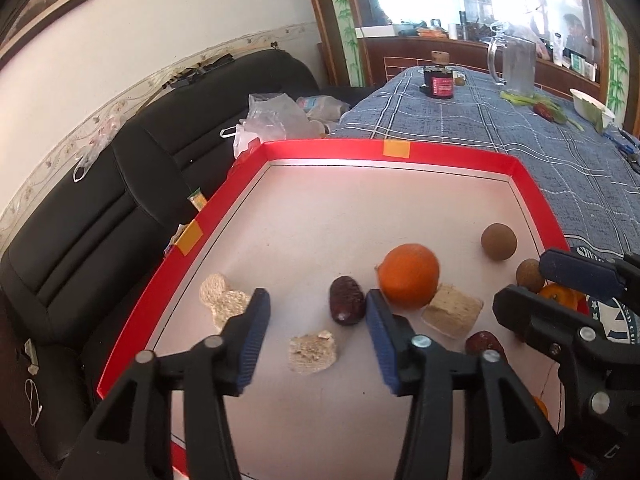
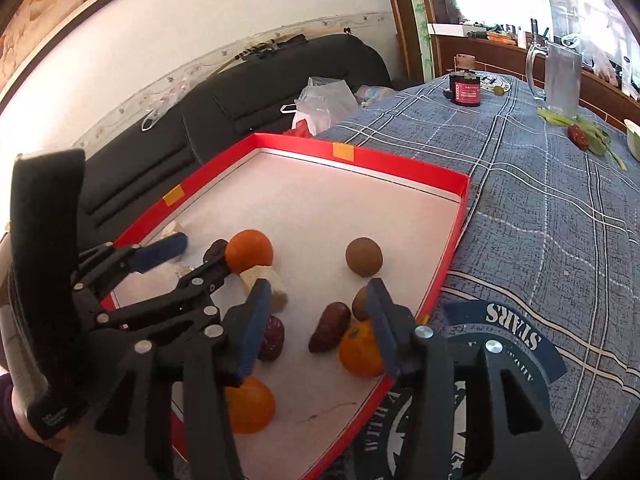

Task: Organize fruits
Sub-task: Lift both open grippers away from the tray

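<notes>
Between the fingers of the left tool lies 1 dark red date, close against the right finger, with the jaws part-way wide and no pad pressing on it. Just right of that tool sits an orange, touching a pale crumbly block. Ahead of the right tool, whose jaws also stand part-way wide and empty, another date lies between the fingers, with a small orange and a brown round fruit hard against the right finger. Everything rests in the red-rimmed tray on the tabletop. By my reading, this is a pause between picks during sorting. Next, each tool needs to centre on 1 fruit and close without nudging its neighbours.
</notes>
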`<state>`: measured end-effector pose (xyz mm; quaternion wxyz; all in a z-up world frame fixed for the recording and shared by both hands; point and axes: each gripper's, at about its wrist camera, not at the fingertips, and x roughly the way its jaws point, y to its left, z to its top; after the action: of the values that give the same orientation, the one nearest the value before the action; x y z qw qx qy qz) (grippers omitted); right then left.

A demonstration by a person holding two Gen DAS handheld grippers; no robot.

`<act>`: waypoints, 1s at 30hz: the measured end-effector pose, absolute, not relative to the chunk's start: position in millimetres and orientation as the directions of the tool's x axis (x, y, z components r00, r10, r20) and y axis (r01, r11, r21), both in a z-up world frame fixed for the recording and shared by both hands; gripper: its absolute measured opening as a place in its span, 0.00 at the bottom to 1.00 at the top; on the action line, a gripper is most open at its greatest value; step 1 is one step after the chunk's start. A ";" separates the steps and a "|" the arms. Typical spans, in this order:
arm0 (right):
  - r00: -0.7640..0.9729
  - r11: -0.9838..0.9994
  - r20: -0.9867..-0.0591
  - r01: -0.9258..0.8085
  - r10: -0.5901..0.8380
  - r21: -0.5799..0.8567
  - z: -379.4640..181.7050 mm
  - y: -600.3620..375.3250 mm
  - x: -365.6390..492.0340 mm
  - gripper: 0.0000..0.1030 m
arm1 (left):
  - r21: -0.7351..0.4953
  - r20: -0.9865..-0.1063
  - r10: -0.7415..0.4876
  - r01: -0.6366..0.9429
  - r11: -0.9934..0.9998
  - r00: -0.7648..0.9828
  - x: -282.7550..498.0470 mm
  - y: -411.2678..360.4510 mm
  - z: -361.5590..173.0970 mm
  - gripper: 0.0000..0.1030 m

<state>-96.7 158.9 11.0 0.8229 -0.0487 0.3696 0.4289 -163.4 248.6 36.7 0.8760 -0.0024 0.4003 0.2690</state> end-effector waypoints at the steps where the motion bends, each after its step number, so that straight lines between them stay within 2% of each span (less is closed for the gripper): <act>1: 0.362 0.627 -0.648 -0.743 0.670 0.234 11.6 158.6 -97.4 0.50 | 0.210 -0.702 0.470 -0.474 0.855 0.536 -164.0 248.4 37.1 0.51; 7: 0.419 0.632 -0.577 -0.740 0.701 0.231 26.9 144.0 -101.8 0.50 | 0.207 -0.677 0.489 -0.495 0.844 0.550 -167.6 248.0 48.6 0.59; 9: 0.450 0.643 -0.546 -0.731 0.707 0.229 33.5 135.7 -101.6 0.50 | 0.208 -0.663 0.502 -0.507 0.836 0.556 -169.6 247.8 54.9 0.66; 13: 0.508 0.673 -0.507 -0.707 0.696 0.216 44.7 120.5 -98.6 0.53 | 0.212 -0.605 0.531 -0.523 0.826 0.593 -176.1 240.0 72.5 0.72; 14: 0.518 0.681 -0.499 -0.699 0.694 0.220 47.2 115.5 -96.8 0.54 | 0.213 -0.592 0.535 -0.524 0.825 0.603 -177.8 238.0 76.2 0.78; 25: 0.612 0.759 -0.470 -0.606 0.636 0.237 59.9 68.6 -71.4 0.60 | 0.179 -0.492 0.520 -0.503 0.846 0.699 -187.9 207.2 115.4 0.85; 28: 0.625 0.776 -0.478 -0.584 0.618 0.239 58.9 55.9 -66.7 0.60 | 0.174 -0.467 0.521 -0.503 0.846 0.714 -191.9 200.1 120.8 0.89; 30: 0.635 0.785 -0.478 -0.573 0.607 0.236 58.7 47.7 -66.1 0.60 | 0.172 -0.453 0.528 -0.511 0.842 0.718 -194.8 197.7 123.8 0.96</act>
<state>-66.1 47.7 58.7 0.9036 0.0310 0.2757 0.3265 -194.8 197.7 123.8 0.9267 0.0174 0.2498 0.2803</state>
